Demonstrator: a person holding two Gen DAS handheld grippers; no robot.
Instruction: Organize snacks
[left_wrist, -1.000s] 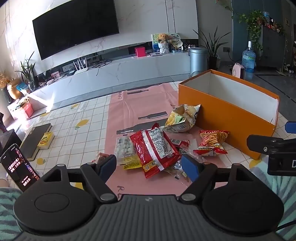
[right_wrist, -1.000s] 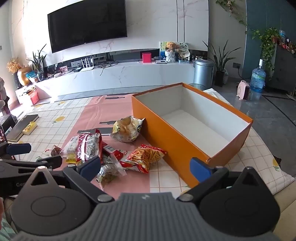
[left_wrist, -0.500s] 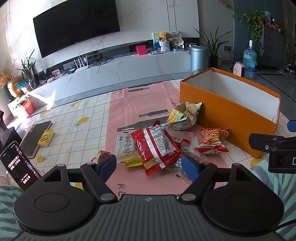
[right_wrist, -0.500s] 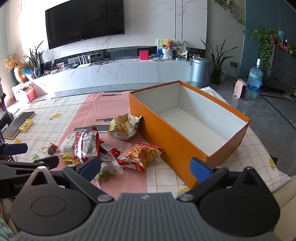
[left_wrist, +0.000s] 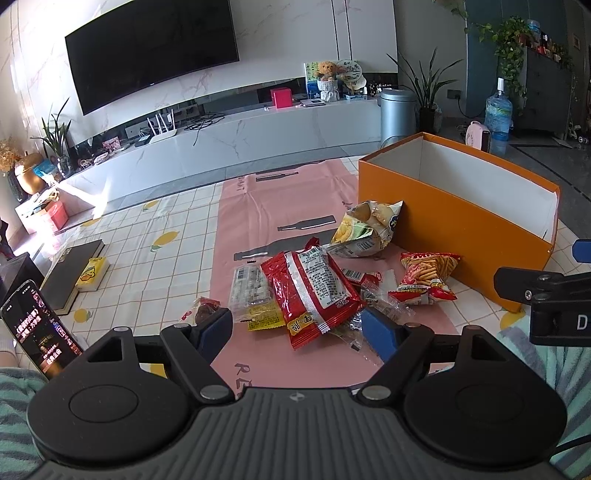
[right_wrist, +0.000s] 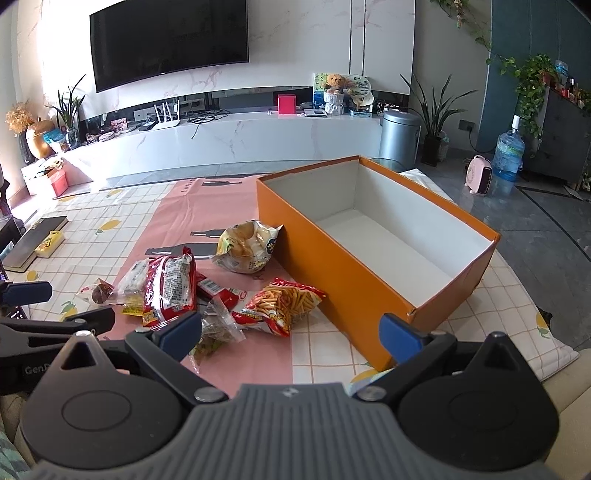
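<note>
Several snack packets lie in a heap on the pink cloth: a big red packet (left_wrist: 314, 291), a yellow chip bag (left_wrist: 367, 230), a red fries packet (left_wrist: 428, 275) and small clear packets (left_wrist: 251, 288). An open orange box (left_wrist: 454, 218) stands to their right; it is empty inside in the right wrist view (right_wrist: 391, 251). My left gripper (left_wrist: 297, 328) is open and empty, just short of the heap. My right gripper (right_wrist: 291, 332) is open and empty, near the fries packet (right_wrist: 284, 302) and the box's near corner.
A phone (left_wrist: 40, 328) stands at the near left. A dark book (left_wrist: 72, 271) and a yellow pack (left_wrist: 92, 273) lie on the checked cloth at the left. Beyond the table are a TV bench (left_wrist: 229, 147), a bin (left_wrist: 397, 110) and a water bottle (left_wrist: 498, 114).
Both grippers have shifted slightly, so the heap and box sit a little differently in view. Both stay open and empty. No snack has moved.
</note>
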